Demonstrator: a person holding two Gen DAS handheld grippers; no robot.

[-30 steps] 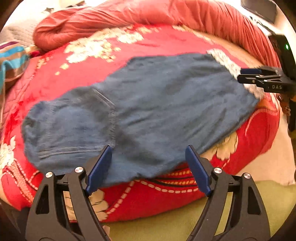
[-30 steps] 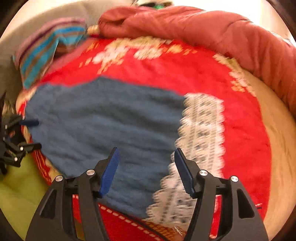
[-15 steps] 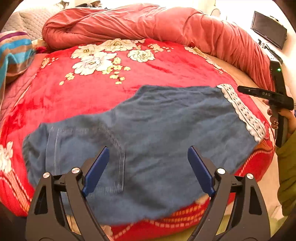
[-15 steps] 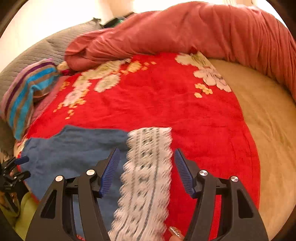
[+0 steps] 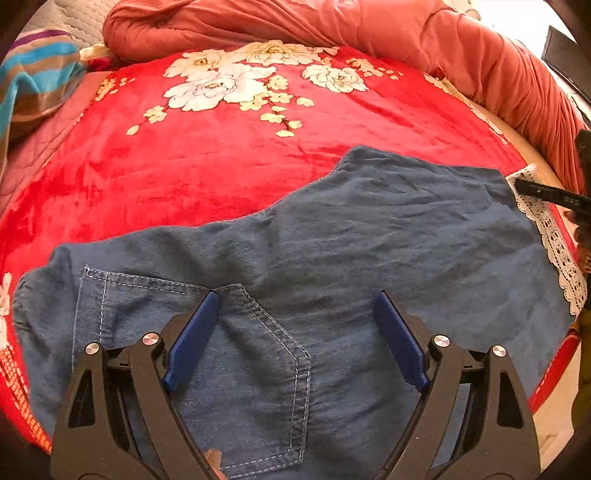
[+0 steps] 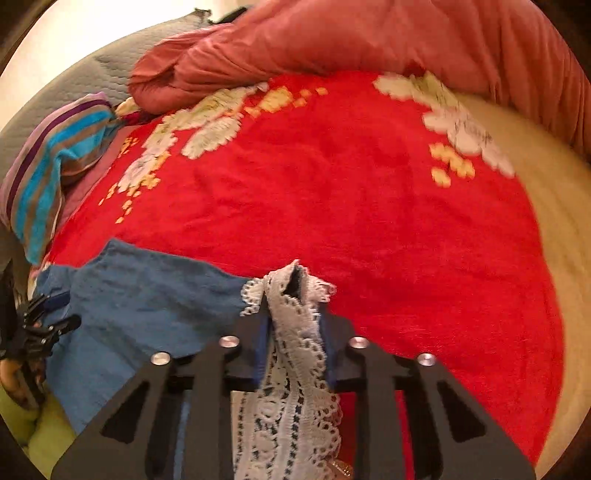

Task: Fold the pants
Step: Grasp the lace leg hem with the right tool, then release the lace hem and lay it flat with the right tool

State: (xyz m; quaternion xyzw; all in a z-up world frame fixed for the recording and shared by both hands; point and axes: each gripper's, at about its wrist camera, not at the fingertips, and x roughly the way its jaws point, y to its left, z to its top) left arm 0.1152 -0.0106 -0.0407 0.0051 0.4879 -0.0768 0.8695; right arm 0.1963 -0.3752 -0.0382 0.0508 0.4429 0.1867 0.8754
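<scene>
Entry 1: our right gripper [image 6: 295, 321] had just closed on the pants' [image 5: 332, 258] lace hem [image 6: 295, 332] at 6 o'clock; left gripper [image 5: 295, 332] gaped over the pocket [image 5: 258, 369], so folding could start.

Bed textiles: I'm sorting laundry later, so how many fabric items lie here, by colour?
Blue: 1, the lace-hemmed pants
Red: 1, the floral blanket
Salmon pink: 1, the bunched duvet
Striped: 1, the striped cloth
Grey: 1, the quilted cover
Total: 5
</scene>
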